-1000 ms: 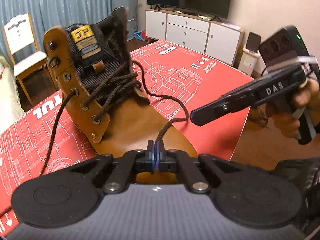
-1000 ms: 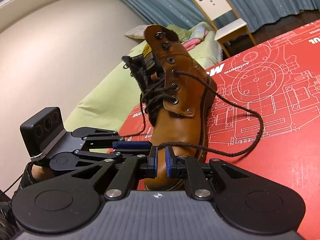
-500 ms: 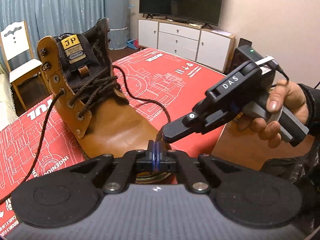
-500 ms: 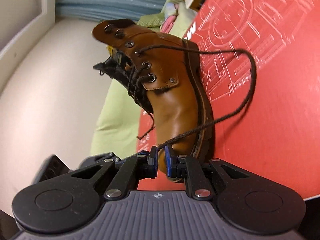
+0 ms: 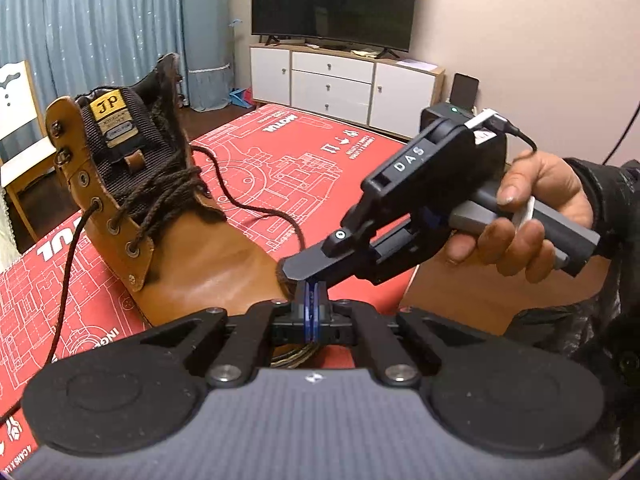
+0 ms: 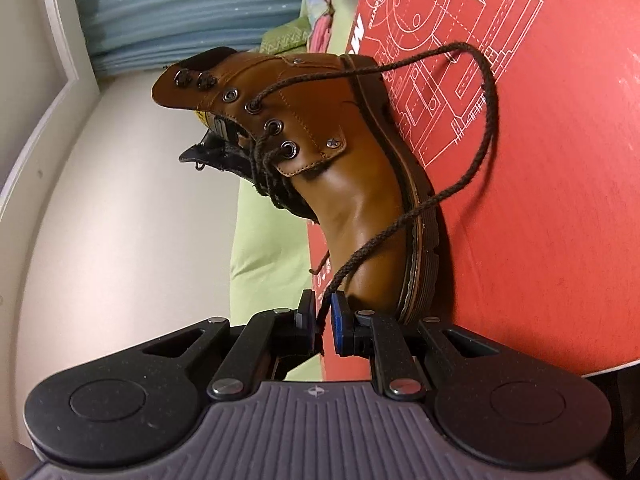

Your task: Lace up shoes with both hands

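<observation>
Passing the lace end between two grippers at the boot's toe.
The left gripper (image 5: 310, 306) has its fingers fully closed; whether it pinches the lace (image 6: 486, 120) cannot be told. The boot (image 5: 208, 256) stands just ahead of those fingers, toe toward them, shaft up-left. To the right, the right gripper (image 6: 322, 326) has a narrow gap, the lace running out forward from between its pads; it appears nearer the free end.
</observation>
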### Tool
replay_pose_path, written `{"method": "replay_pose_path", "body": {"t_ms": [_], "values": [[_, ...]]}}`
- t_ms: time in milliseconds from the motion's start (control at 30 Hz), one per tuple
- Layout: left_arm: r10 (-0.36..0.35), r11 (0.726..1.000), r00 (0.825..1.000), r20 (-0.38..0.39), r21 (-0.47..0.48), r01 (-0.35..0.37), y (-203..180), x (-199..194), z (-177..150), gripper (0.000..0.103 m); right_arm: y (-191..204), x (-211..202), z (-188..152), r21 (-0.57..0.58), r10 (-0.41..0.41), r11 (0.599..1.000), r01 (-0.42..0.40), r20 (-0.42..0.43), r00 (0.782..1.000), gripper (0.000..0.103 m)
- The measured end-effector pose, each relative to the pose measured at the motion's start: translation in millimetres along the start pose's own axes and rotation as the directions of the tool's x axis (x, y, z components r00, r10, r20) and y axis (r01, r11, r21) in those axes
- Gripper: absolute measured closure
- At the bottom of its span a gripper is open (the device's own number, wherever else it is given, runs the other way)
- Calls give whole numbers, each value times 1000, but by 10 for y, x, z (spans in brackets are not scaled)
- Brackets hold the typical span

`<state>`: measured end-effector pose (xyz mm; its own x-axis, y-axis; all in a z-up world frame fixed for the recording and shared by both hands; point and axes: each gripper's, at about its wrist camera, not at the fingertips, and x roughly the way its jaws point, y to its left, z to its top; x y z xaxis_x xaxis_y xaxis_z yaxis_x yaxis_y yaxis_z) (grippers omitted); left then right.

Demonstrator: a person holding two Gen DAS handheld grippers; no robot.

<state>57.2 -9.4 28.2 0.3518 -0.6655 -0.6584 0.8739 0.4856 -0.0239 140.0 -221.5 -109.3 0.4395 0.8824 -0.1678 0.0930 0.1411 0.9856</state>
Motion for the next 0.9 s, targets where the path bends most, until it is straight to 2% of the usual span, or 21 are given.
{"method": "replay_pose_path", "body": {"t_ms": [167,333,467,767,833,900], "values": [[-9,1000,1000,17,25,9,-47,-56,-1,103,1,7,5,7,22,1000,-22,-17,1000,88],[9,999,1000,6,38,-10,-71,-59,-11,103,-15,-16,-17,21,6,1000,-5,-36,999,88],[50,998,999,7,34,-50,-72,-85,-6,103,9,-13,-38,20,-13,1000,14,-43,999,95],[98,995,994,49,17,-99,-229,-247,30,101,216,-233,-172,-89,40,995,-36,40,998,99],[114,993,992,55,35,-116,-303,-283,49,96,253,-327,-200,-119,39,992,-30,70,997,99],[118,991,991,64,61,-122,-356,-315,72,95,273,-396,-225,-132,45,991,-33,94,995,99]]}}
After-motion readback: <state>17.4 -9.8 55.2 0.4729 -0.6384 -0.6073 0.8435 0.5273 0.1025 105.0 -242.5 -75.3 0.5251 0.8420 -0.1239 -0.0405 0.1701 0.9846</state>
